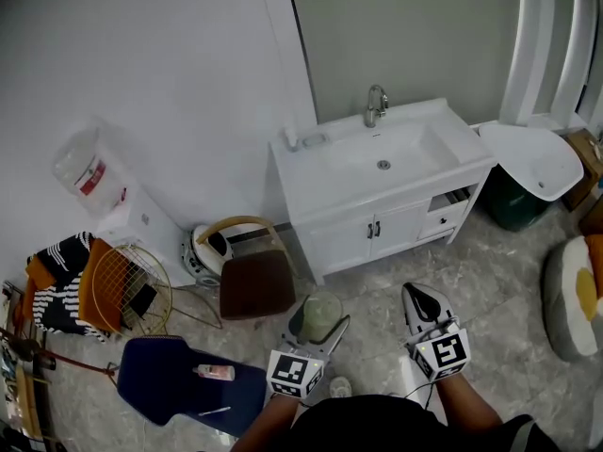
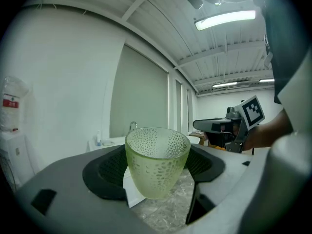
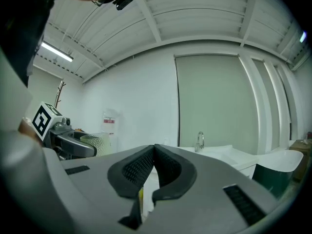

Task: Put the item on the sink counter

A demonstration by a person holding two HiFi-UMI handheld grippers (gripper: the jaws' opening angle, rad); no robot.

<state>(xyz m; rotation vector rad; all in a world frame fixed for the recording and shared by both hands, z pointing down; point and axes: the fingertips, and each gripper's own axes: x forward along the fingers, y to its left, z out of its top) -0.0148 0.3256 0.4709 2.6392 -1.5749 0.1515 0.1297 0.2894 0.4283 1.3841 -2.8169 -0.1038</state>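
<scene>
Crowding the left gripper (image 1: pixel 318 328) at 10 o'clock: a brown chair (image 1: pixel 256 285), near but apart. The fingers stand wide, with their pads pressed on a green dimpled cup (image 2: pixel 157 161), upright and clear of the marble floor (image 1: pixel 377 276). The right gripper (image 1: pixel 415 293) is at 3 o'clock, well apart, its fingers shut together on nothing. The sink bench (image 1: pixel 457 137) is at 12 o'clock, across open floor. Its top is bare right of the basin, and a drawer (image 1: pixel 450 201) juts out at its right edge.

We look steeply down on the sink (image 1: pixel 311 163) from head height. The left tool (image 1: pixel 320 318) and right tool (image 1: pixel 415 293) views sit low, both facing its faucet (image 3: pixel 200 141).
</scene>
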